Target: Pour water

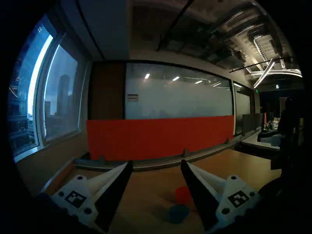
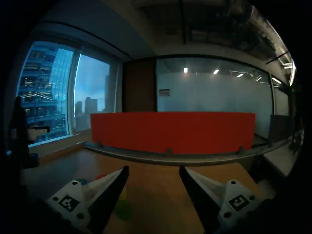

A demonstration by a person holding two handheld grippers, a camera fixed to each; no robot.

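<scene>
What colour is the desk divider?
The divider is orange-red; right gripper view shows it best.

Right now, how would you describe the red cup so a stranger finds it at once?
Find the long red panel behind the wooden table. Below it, on the table, two small cups sit close together. The red cup is the one farther from the camera, just behind the blue cup.
</scene>
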